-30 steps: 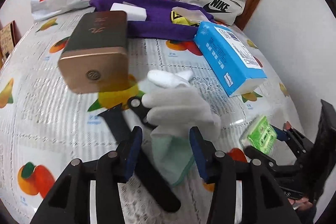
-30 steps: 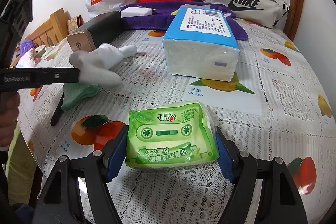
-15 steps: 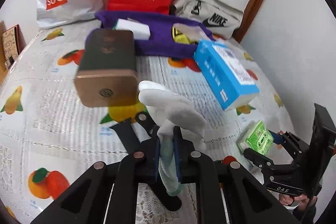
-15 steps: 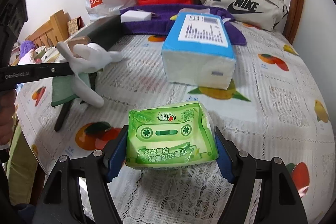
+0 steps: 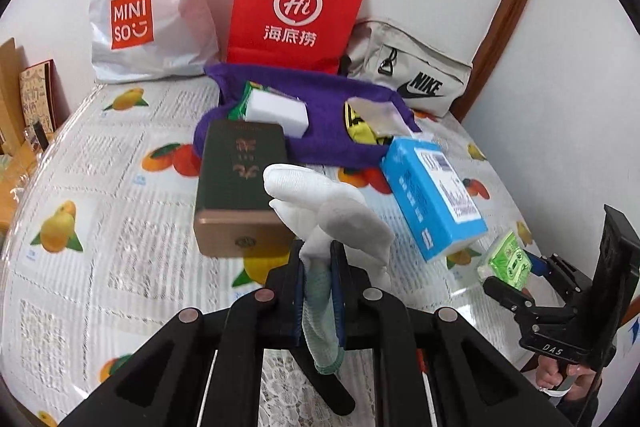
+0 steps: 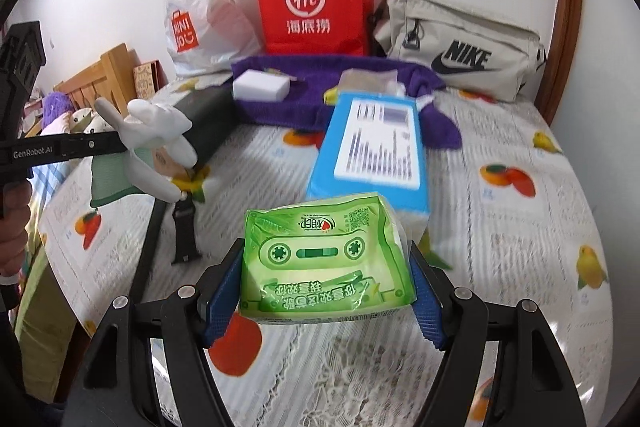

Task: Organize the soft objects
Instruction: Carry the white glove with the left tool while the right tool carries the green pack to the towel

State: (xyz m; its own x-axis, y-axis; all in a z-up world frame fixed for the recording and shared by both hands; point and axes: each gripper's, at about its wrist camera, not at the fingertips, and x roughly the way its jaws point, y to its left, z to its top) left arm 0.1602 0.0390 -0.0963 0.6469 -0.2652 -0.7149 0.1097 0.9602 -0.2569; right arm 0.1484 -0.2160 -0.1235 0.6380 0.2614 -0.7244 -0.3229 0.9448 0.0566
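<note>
Pinching a white cotton glove with a pale green cuff [image 5: 336,227], the left gripper [image 5: 318,291] has its blue-padded fingers pressed tight on the cuff, and the glove hangs lifted above the fruit-printed white tablecloth [image 5: 100,227], in front of the purple towel [image 5: 320,139] that lies at the back of the table. The right gripper [image 6: 326,291] clamps a green plastic tissue pack printed with a cassette [image 6: 326,259] between its blue pads, held off the cloth on the near side of the purple towel. A blue-and-white tissue box [image 6: 376,151] lies between that pack and the towel. A dark green box with a gold end [image 5: 240,183] sits just in front of the towel's left end, and a white foam block [image 5: 276,113] rests on the towel. Behind the towel stand a red paper bag [image 5: 298,15], a white plastic shopping bag [image 5: 148,11] and a beige waist bag [image 5: 408,79]. A black strap [image 6: 184,231] lies on the cloth below the glove.
</note>
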